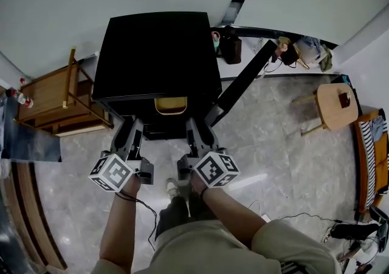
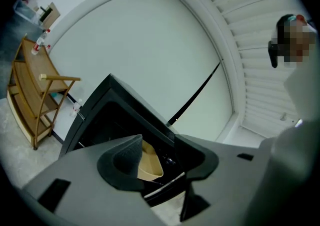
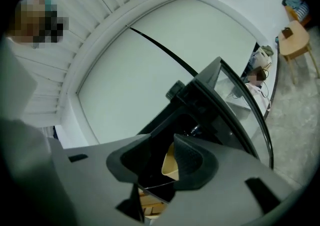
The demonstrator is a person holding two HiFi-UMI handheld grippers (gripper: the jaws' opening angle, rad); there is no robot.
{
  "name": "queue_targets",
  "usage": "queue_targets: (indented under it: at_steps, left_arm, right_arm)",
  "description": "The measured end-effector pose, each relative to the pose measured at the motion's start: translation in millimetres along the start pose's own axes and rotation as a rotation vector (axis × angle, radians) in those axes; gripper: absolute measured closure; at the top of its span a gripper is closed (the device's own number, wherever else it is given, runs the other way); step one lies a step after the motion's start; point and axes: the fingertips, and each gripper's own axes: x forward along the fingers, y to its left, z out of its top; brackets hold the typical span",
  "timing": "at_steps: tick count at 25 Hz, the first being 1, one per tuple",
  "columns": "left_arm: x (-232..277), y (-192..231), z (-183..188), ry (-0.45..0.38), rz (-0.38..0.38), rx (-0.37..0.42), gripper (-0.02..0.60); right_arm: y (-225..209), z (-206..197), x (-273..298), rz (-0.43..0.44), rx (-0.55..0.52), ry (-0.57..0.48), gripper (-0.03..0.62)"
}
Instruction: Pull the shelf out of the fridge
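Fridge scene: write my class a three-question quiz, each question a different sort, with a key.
1. True or false: the fridge door stands open.
2. Inside the fridge you can see: A a yellow container; B a red bottle; C a green plate.
3. Fill in: the left gripper and the right gripper both have jaws ____, gripping nothing.
Key: 1 true; 2 A; 3 open.

One fridge (image 1: 158, 54), one yellow container (image 1: 171, 106), one wooden stool (image 1: 333, 104), one left gripper (image 1: 131, 126), one right gripper (image 1: 196, 127).
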Motion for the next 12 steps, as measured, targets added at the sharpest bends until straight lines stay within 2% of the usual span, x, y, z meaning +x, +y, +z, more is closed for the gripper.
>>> queue_targets:
  at_steps: [8,12]
  left_arm:
    - [27.3,52.4,-34.8,0.034,0.005,-0.202,0.383]
    - [33.8,75.8,-60.6,0.063,0.042,-0.292,0.377]
  right_arm:
    - [-43.7,-33.7,18.7,-0.106,0.060,0.012,0.481]
    - [-68.2,-49.1,24.0,-0.157,0.101,0.029,0.474]
